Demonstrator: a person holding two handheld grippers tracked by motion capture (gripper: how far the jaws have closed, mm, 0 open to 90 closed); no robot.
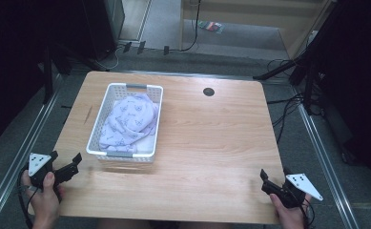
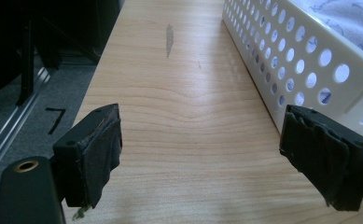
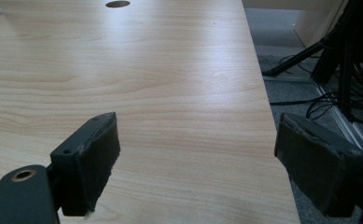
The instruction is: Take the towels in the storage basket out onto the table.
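A white perforated basket [image 1: 99,121] stands on the left half of the wooden table [image 1: 207,138] and holds a crumpled pale lilac patterned cloth [image 1: 129,119]. My left gripper [image 1: 66,165] rests at the table's front left corner, held by a hand, jaws open and empty. In the left gripper view the basket wall [image 2: 305,70] runs along the right side, just beyond the right jaw, with the left gripper [image 2: 212,154] over bare wood. My right gripper [image 1: 274,177] is at the front right corner, open and empty. The right gripper [image 3: 198,158] straddles the table's right edge.
A round cable hole [image 1: 209,91] sits near the table's far edge. A dark scuff mark [image 2: 169,39] lies on the wood left of the basket. Metal rails, stands and cables [image 1: 293,102] surround the table on the grey floor.
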